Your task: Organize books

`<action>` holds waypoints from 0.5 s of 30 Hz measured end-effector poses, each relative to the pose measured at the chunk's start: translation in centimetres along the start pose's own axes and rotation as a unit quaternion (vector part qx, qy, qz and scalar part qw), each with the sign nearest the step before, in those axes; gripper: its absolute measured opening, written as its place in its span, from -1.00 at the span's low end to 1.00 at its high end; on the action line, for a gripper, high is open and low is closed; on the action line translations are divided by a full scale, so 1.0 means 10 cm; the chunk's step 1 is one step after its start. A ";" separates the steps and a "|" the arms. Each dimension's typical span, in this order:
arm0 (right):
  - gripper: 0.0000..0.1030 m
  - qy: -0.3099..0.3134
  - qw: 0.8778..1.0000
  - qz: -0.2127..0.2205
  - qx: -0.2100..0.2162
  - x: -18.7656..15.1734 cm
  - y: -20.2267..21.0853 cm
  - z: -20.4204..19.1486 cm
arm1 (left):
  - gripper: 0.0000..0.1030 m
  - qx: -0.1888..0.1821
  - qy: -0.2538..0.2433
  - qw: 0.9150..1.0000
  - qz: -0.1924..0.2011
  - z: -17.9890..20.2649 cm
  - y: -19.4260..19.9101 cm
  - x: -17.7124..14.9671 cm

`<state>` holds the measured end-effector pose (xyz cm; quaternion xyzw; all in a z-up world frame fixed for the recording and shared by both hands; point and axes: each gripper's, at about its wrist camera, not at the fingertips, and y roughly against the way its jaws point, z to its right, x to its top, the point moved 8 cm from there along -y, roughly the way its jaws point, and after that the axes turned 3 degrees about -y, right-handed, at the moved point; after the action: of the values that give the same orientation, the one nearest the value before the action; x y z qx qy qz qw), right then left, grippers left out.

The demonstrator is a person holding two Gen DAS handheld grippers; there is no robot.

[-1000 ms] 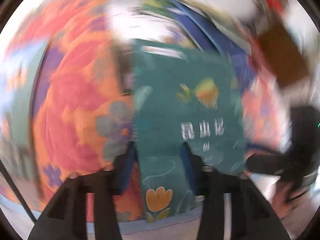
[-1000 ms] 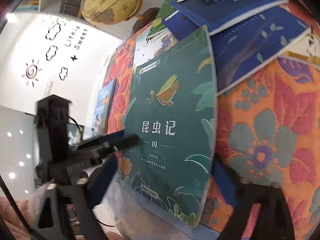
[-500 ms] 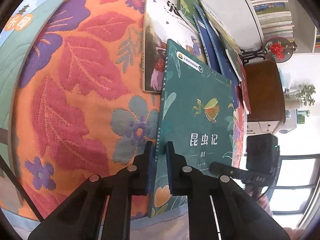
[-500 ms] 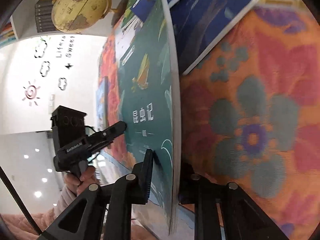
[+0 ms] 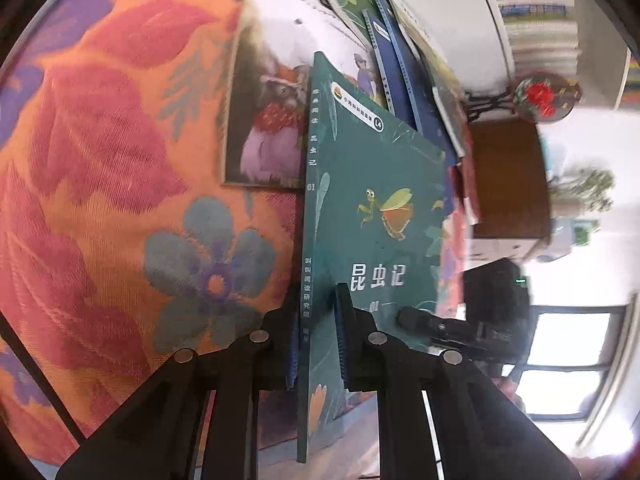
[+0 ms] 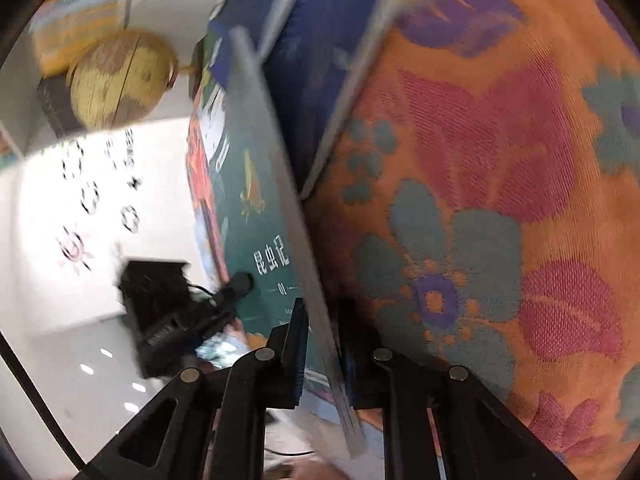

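A dark green book (image 5: pixel 380 200) with a mantis picture and white title is tipped up off the floral cloth (image 5: pixel 120 160). My left gripper (image 5: pixel 316 308) is shut on its spine near the lower corner. In the right wrist view the same green book (image 6: pixel 256 208) shows edge-on. My right gripper (image 6: pixel 322 320) is closing on its page edge, with the pads against both covers. Each gripper shows in the other's view: the right gripper (image 5: pixel 440 326) on the cover's far side, the left gripper (image 6: pixel 224 296) by the title.
An illustrated book (image 5: pixel 272 120) and several blue books (image 5: pixel 396 80) lie fanned on the cloth behind the green one. A brown cabinet (image 5: pixel 508 180) and a bookshelf (image 5: pixel 536 20) stand beyond. A globe (image 6: pixel 120 80) sits at the far end.
My left jaws closed from wide apart onto the book's spine. The right jaws narrowed onto the page edge, and that gripper rolled. The book tipped up onto its edge.
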<state>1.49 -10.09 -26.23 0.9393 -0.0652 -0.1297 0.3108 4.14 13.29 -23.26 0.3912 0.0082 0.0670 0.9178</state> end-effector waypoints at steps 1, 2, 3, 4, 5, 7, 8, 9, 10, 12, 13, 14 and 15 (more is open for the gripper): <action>-0.77 0.012 1.000 0.006 -0.022 -0.01 0.01 -0.04 | -0.76 0.014 -0.007 1.000 -0.002 0.03 0.00 0.01; -0.76 0.018 0.999 0.009 -0.036 -0.02 0.02 -0.06 | -0.76 0.033 -0.012 0.999 -0.006 0.07 -0.01 0.01; -0.76 0.028 0.998 0.013 -0.052 -0.03 0.03 -0.09 | -0.76 0.039 -0.012 0.999 -0.008 0.09 0.00 0.01; -0.76 0.044 0.996 0.020 -0.072 -0.03 0.04 -0.12 | -0.77 0.044 -0.015 0.999 -0.010 0.12 0.01 0.02; -0.75 0.064 0.993 0.029 -0.093 -0.04 0.06 -0.16 | -0.77 0.056 -0.030 0.998 -0.009 0.17 0.02 0.02; -0.75 0.092 0.987 0.038 -0.124 -0.08 0.07 -0.23 | -0.76 0.103 -0.076 0.992 -0.003 0.28 0.03 0.00; -0.75 0.104 0.983 0.043 -0.143 -0.11 0.08 -0.26 | -0.76 0.131 -0.109 0.985 0.007 0.35 0.07 -0.02; -0.75 0.117 0.979 0.049 -0.159 -0.12 0.09 -0.30 | -0.77 0.142 -0.126 0.982 0.014 0.42 0.08 -0.04; -0.75 0.132 0.974 0.055 -0.177 -0.14 0.11 -0.34 | -0.77 0.147 -0.138 0.979 0.020 0.49 0.10 -0.05; -0.75 0.155 0.967 0.059 -0.196 -0.17 0.13 -0.39 | -0.77 0.158 -0.162 0.974 0.026 0.62 0.13 -0.08; -0.75 0.159 0.965 0.060 -0.198 -0.19 0.14 -0.41 | -0.77 0.167 -0.170 0.971 0.025 0.65 0.13 -0.09; -0.75 0.160 0.966 0.060 -0.196 -0.19 0.14 -0.43 | -0.77 0.177 -0.185 0.966 0.024 0.68 0.14 -0.10; -0.75 0.163 0.966 0.059 -0.193 -0.23 0.14 -0.44 | -0.77 0.181 -0.192 0.964 0.023 0.71 0.16 -0.10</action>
<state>0.51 -8.21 -21.56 0.8645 -0.0431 0.0335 0.4997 3.40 9.20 -17.23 0.5566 -0.1655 0.0094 0.8141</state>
